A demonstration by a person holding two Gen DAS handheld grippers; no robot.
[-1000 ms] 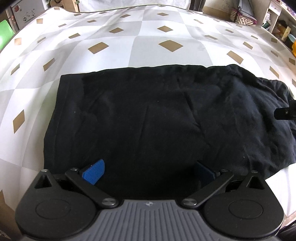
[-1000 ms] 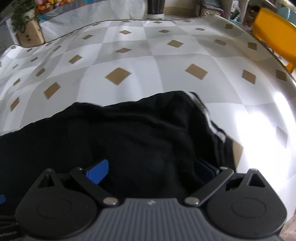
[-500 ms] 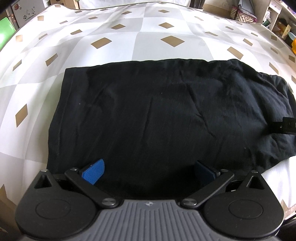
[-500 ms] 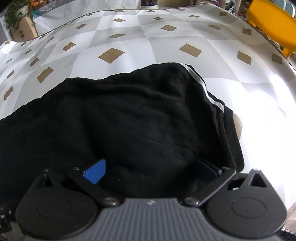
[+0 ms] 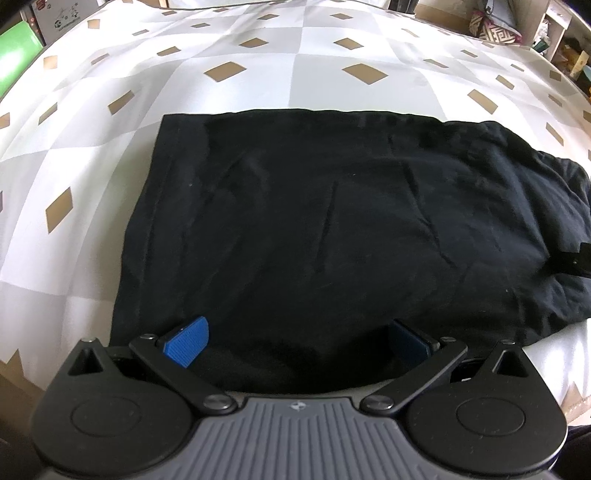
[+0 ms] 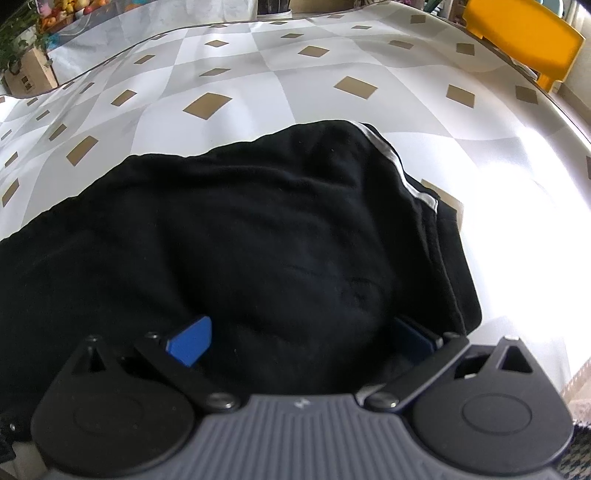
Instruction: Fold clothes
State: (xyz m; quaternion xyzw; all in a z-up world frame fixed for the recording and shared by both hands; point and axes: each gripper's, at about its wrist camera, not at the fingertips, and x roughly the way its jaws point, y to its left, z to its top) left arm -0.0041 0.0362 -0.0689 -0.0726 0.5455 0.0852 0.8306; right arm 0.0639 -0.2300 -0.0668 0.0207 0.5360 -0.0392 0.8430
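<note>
A black garment (image 5: 332,229) lies folded flat on the checked tablecloth, its left edge straight and its right end bunched. My left gripper (image 5: 297,341) stands open over the garment's near edge, blue pads wide apart with only flat cloth below. In the right wrist view the same black garment (image 6: 258,240) shows a grey-white stripe (image 6: 402,173) along its right hem. My right gripper (image 6: 301,338) is open above the near part of the cloth. A black piece of the right gripper (image 5: 580,260) shows at the left wrist view's right edge.
The table carries a white and grey cloth with tan diamonds (image 5: 365,72). A yellow chair (image 6: 517,33) stands at the far right. A cardboard box with a plant (image 6: 26,70) is at the far left. A green object (image 5: 14,62) sits beyond the table's left edge.
The garment has settled flatter on the table and appears further from both cameras. Both grippers have drawn back and up a little, still open.
</note>
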